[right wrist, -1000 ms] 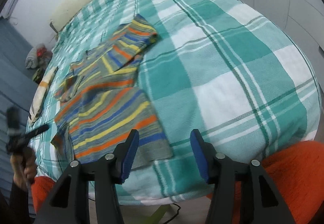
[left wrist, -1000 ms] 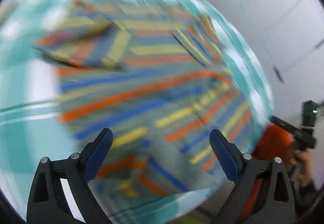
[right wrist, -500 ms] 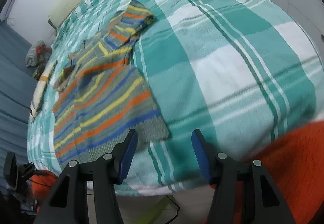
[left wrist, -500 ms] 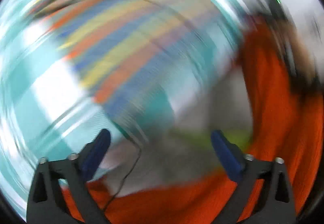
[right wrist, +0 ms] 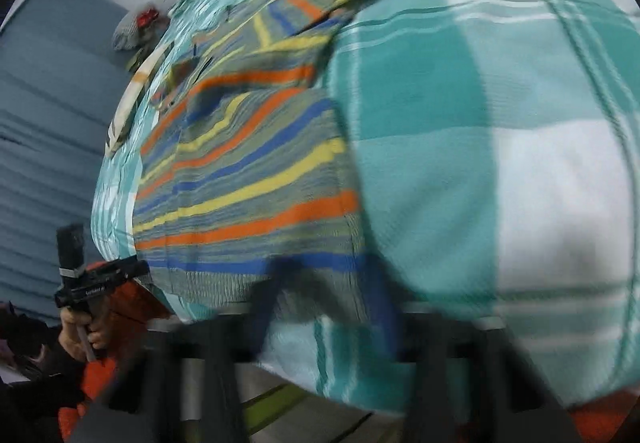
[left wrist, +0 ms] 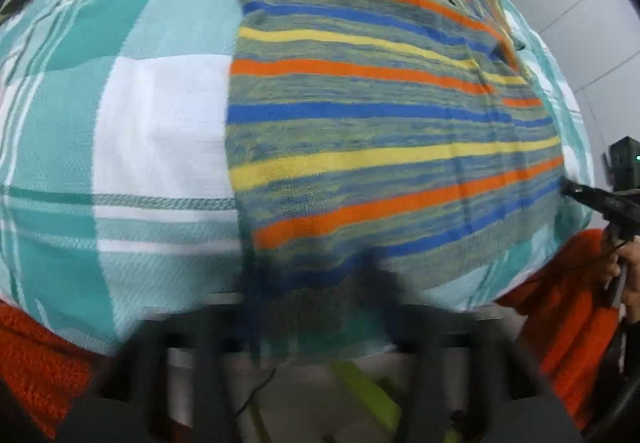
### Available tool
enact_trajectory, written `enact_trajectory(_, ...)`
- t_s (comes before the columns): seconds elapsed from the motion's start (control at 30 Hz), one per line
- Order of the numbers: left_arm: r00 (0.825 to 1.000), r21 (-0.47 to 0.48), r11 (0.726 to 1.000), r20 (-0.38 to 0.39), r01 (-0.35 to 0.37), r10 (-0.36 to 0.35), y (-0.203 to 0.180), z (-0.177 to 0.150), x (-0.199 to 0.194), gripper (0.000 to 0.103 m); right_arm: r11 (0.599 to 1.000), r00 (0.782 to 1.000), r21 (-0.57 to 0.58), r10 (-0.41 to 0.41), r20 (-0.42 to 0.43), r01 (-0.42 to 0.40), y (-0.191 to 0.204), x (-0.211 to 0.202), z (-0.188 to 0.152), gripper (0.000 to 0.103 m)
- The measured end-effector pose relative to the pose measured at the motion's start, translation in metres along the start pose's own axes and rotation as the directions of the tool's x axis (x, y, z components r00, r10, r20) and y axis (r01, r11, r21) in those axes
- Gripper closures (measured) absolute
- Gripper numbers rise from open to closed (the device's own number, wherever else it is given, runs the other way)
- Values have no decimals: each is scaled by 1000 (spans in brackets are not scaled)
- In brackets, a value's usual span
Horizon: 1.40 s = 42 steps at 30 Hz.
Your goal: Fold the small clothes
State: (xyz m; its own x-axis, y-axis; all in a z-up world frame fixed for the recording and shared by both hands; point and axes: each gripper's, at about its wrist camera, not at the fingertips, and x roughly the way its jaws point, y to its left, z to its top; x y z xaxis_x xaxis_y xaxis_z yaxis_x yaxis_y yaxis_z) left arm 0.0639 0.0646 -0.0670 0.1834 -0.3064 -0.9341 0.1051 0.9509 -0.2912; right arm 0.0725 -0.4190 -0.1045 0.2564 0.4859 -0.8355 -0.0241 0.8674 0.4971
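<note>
A small striped knit sweater (left wrist: 380, 115), orange, blue, yellow and grey, lies flat on the teal and white plaid bedspread (left wrist: 152, 123), sleeves folded in at the far end. My left gripper (left wrist: 316, 303) is blurred at the sweater's near left hem corner, fingers apart with the hem between them. In the right wrist view the same sweater (right wrist: 248, 171) lies to the left. My right gripper (right wrist: 328, 303) is blurred at the near right hem corner, fingers apart around the hem. Each gripper also shows in the other's view: the right one (left wrist: 600, 199), the left one (right wrist: 100, 279).
The bed edge runs just below both grippers, with floor and a yellow-green object (left wrist: 368, 395) beneath. The person's orange clothing (left wrist: 36, 363) sits at the frame bottoms. A pillow (right wrist: 128, 91) and a bundled item (right wrist: 136, 27) lie at the bed's far left side, next to a blue-grey wall.
Both grippers have dropped down to the sweater's near hem, each at a corner. The left view swung fast from the floor back onto the sweater. The fingers look narrower apart than before.
</note>
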Motion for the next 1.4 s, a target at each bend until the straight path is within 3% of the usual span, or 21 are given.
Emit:
enact_trajectory(0.13,997,3,998,-25,67,-66,-1,-2,-24,99,1000,999,-5,-18,-30,18,17,-18,-6,98)
enact_trajectory(0.23,994,63,993,-47,99,-96,-9,-9,-48,99,1000,999,-5,-3,-52,3,36,-51,-23,98)
enact_trajectory(0.33,995,127,990,-80,62,-52,-20,-9,-57,99,999,996,-26,-32,-89,30,53,-61,-41,98)
enact_trajectory(0.43,991,184,983,-128,-18,42,-14,-9,-25,99,997,988,11,-71,-136,73,48,-40,-51,98)
enact_trajectory(0.53,982,179,982,-164,-68,97,-19,-9,-3,99,990,971,68,-106,-213,123,34,-7,-63,98)
enact_trajectory(0.63,973,174,975,-162,-135,163,-33,-4,16,97,982,961,59,-161,-223,179,34,7,-64,98)
enact_trajectory(0.73,949,195,953,-171,-231,265,-43,-13,32,91,970,948,48,-221,-228,237,31,13,-62,98)
enact_trajectory(0.77,930,212,936,-181,-280,320,-48,-16,40,87,965,942,42,-242,-231,258,30,17,-63,98)
enact_trajectory(0.83,914,218,924,-194,-314,356,-53,-22,42,80,959,935,46,-260,-242,279,31,20,-65,98)
enact_trajectory(0.87,910,216,921,-193,-325,367,-56,-23,40,72,953,929,46,-279,-243,298,30,20,-65,92)
enact_trajectory(0.9,903,211,912,-179,-352,390,-59,-25,31,67,944,917,40,-307,-255,327,30,18,-65,86)
enact_trajectory(0.93,902,200,907,-154,-370,402,-58,-29,17,61,939,910,40,-321,-262,343,30,15,-66,72)
enact_trajectory(1.03,911,154,903,-35,-401,411,-58,-30,-33,40,932,910,22,-348,-225,362,34,-10,-68,69)
enact_trajectory(1.07,915,134,906,17,-403,404,-64,-25,-47,33,926,912,-9,-373,-171,377,42,-24,-65,69)
enact_trajectory(1.2,944,92,954,197,-286,264,-98,9,-79,26,912,923,-143,-383,36,384,83,-50,-37,69)
enact_trajectory(1.3,936,125,967,305,-224,178,-85,22,-89,17,917,941,-228,-293,172,327,123,-35,-6,69)
enact_trajectory(1.4,928,137,957,313,-254,201,-70,40,-48,16,909,941,-280,-246,233,307,145,2,9,69)
